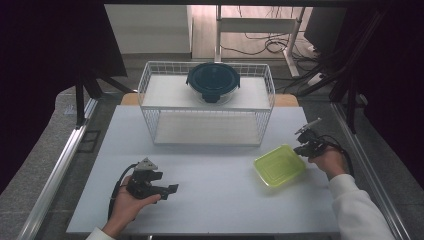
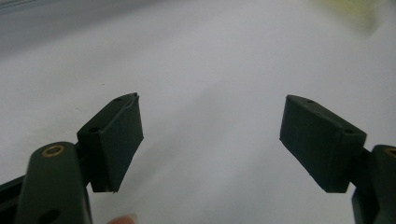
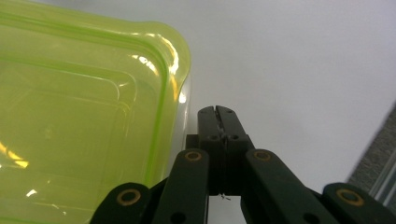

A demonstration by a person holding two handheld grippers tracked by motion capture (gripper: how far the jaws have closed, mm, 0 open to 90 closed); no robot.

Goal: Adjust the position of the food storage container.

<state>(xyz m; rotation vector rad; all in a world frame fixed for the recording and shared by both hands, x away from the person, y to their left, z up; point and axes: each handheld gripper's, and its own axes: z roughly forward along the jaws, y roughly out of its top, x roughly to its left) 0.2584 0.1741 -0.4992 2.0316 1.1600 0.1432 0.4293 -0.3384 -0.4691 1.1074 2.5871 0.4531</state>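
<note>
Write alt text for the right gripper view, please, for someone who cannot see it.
A black gripper with its two jaws pressed shut sits right beside the rounded corner of a see-through lime-green food box, holding nothing. Both rest over a plain white table, with a strip of grey floor at the far right edge.

A white table (image 1: 210, 190) stands on grey floor (image 1: 30, 175). Dark curtains (image 1: 50, 45) hang at both sides. Cables (image 1: 270, 45) trail behind.

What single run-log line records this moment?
left gripper: open, empty | right gripper: shut, beside green translucent plastic container | round dark-lidded bowl: on white wire rack
</note>
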